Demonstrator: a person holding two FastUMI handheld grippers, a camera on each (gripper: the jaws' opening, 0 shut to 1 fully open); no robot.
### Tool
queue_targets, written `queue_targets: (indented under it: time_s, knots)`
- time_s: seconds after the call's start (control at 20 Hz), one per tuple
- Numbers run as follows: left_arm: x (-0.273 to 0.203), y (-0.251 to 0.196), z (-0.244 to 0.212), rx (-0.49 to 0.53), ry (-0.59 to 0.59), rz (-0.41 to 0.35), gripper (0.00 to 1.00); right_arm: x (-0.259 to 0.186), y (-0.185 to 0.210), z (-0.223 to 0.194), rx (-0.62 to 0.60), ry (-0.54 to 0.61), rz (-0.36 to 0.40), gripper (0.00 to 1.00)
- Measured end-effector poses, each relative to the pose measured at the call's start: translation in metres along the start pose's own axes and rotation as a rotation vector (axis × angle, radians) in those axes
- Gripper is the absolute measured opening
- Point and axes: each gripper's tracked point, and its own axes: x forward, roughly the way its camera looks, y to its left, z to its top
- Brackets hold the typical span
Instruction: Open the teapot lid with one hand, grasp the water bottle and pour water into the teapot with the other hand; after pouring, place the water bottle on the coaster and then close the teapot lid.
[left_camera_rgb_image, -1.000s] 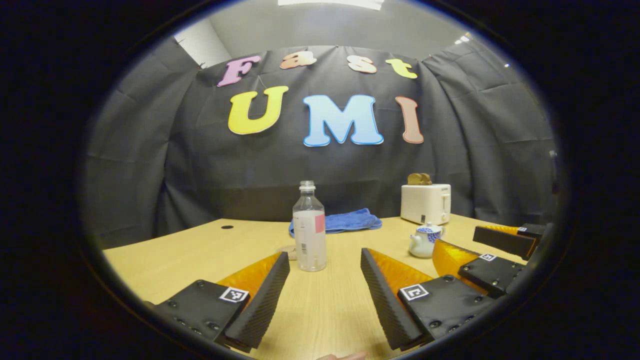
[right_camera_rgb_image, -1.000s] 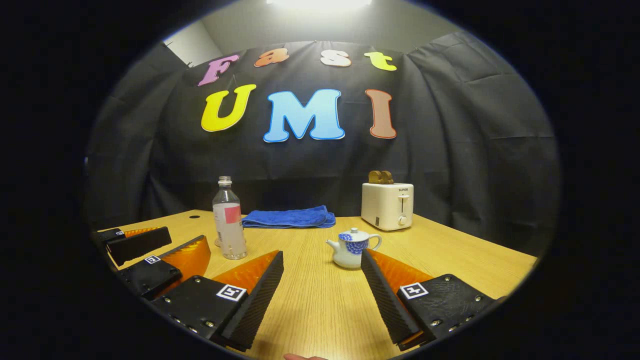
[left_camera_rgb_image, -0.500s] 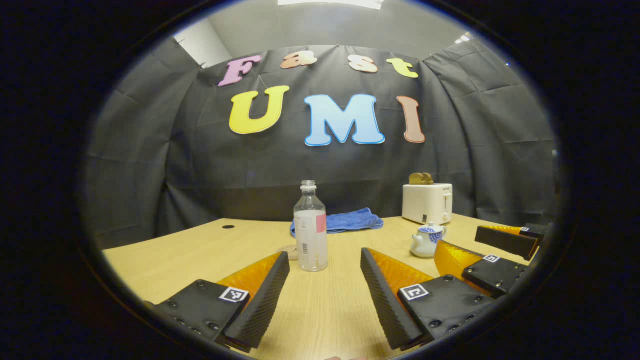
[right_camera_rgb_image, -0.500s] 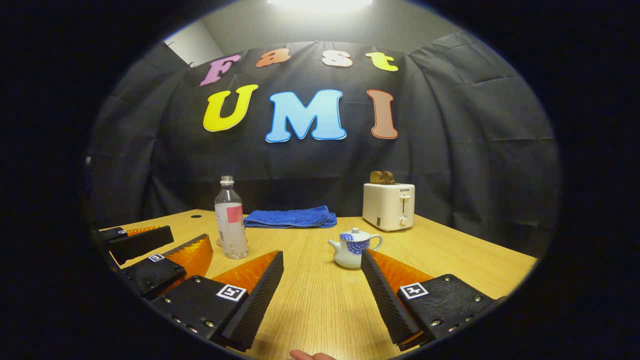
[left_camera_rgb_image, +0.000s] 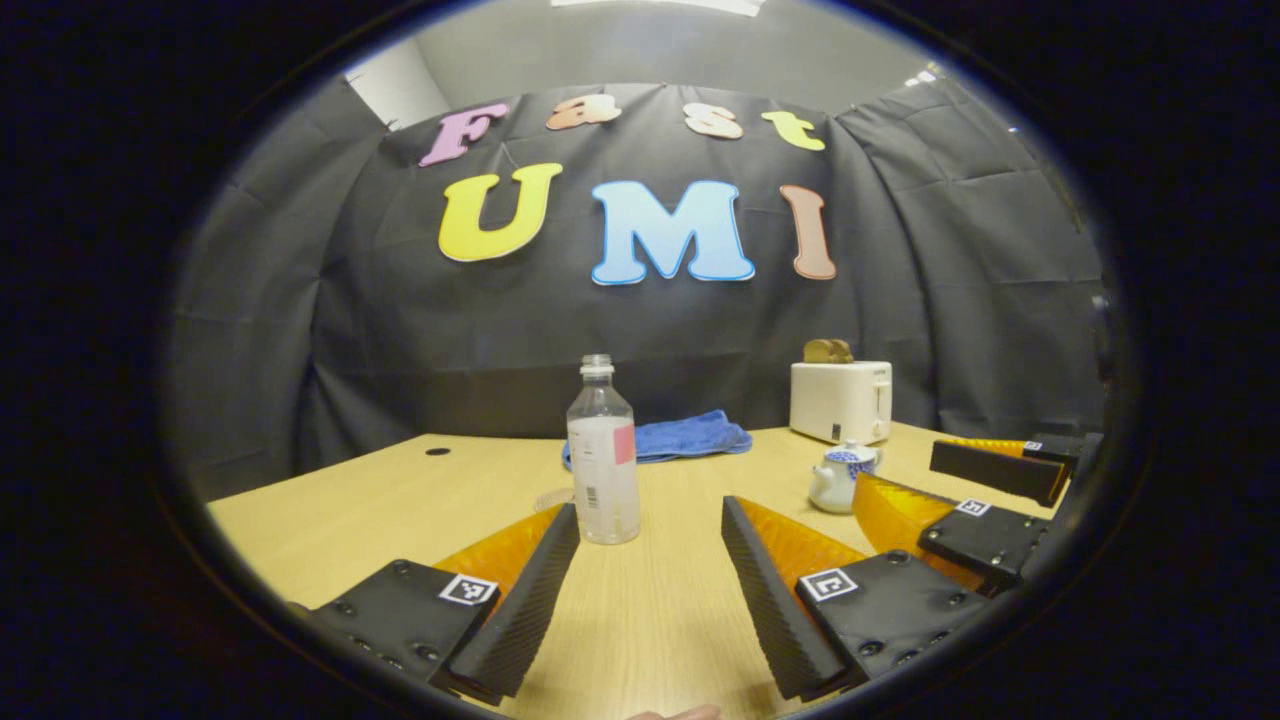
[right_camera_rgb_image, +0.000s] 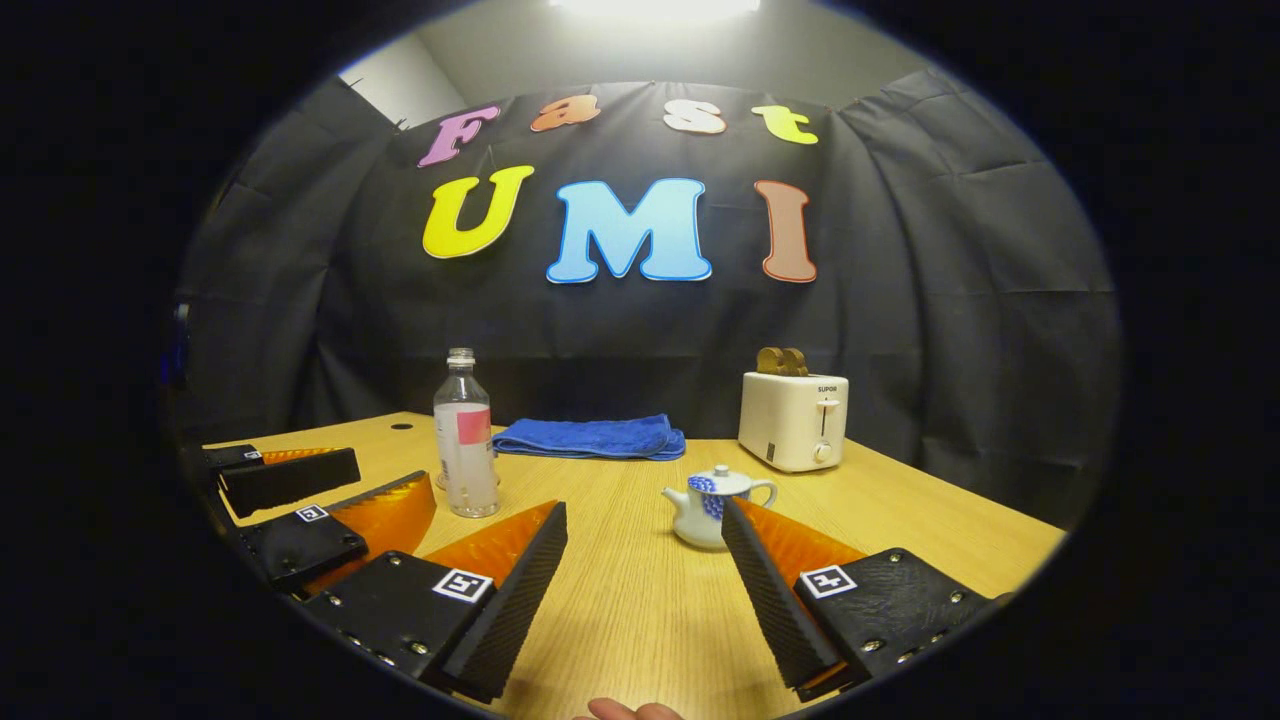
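A clear water bottle (left_camera_rgb_image: 603, 460) with no cap stands upright mid-table, just beyond my left gripper (left_camera_rgb_image: 650, 520), which is open and empty. Behind the bottle's base lies a small clear coaster (left_camera_rgb_image: 553, 497). The white teapot (right_camera_rgb_image: 712, 500) with blue flowers has its lid (right_camera_rgb_image: 720, 480) on; it sits just past the right-hand finger of my right gripper (right_camera_rgb_image: 645, 515), also open and empty. The teapot (left_camera_rgb_image: 840, 480) and the right gripper (left_camera_rgb_image: 897, 474) also appear at the right of the left gripper view. The bottle (right_camera_rgb_image: 466, 450) and the left gripper (right_camera_rgb_image: 392, 476) are at the left of the right gripper view.
A wooden table (right_camera_rgb_image: 900, 510) carries a folded blue towel (right_camera_rgb_image: 590, 437) at the back and a white toaster (right_camera_rgb_image: 795, 420) with bread in it at the back right. Black cloth closes off the booth behind. A fingertip (right_camera_rgb_image: 625, 710) peeks in at the bottom edge.
Both grippers stay open. The bottle has slid slightly left and grown a little in the left gripper view; the scene has shifted slightly right in the right gripper view. Nothing on the table moved.
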Motion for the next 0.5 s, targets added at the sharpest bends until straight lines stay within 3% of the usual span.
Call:
queue_targets:
  time_s: [0.25,0.5]
  knots:
    - [0.026,0.020,0.034,-0.016,-0.040,0.030,1.00,0.041,-0.043,0.019,0.022,-0.017,-0.096,0.96]
    - [0.053,0.041,0.045,-0.057,-0.036,0.050,1.00,0.092,-0.067,0.003,0.036,0.077,-0.127,0.96]
